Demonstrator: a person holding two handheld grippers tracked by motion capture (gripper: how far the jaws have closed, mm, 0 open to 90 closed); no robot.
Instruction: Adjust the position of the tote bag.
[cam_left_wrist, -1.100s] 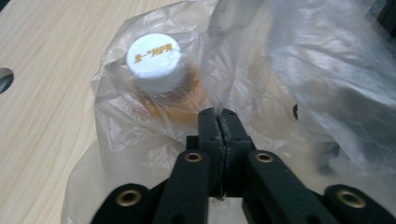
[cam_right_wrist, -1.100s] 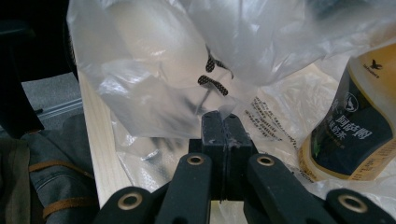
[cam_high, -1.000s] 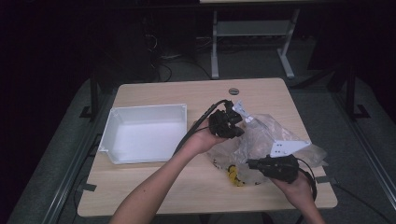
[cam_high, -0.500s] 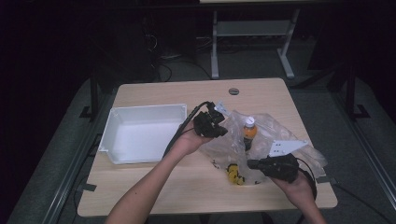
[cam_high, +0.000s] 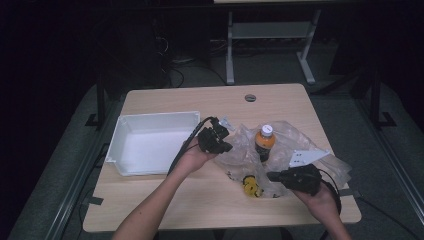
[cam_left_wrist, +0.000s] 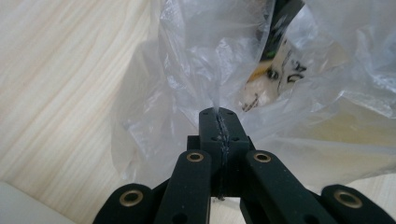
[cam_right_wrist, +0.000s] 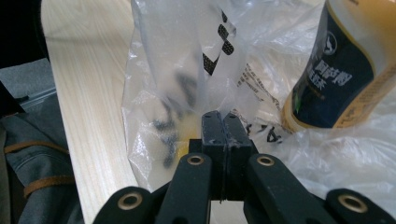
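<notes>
High view: a clear bag (cam_high: 280, 150) lies right of centre on the table (cam_high: 165, 100), a bottle (cam_high: 264, 141) upright inside.

Left gripper view: left tongs (cam_left_wrist: 219, 122) clamp its film at twelve o'clock.

Right gripper view: right tongs (cam_right_wrist: 222, 125) pinch it too, bottle at two o'clock.

Your left hand-held gripper (cam_high: 216, 140) is clamped shut, forearm reaching in diagonally; your right hand-held gripper (cam_high: 295, 178) is shut too, held low, pointing left.

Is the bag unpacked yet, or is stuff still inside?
Not yet. Both grippers, left and right, are clamped on the clear plastic bag, holding its edges. The orange bottle stands within the bag, and the white tray has nothing in it.
</notes>
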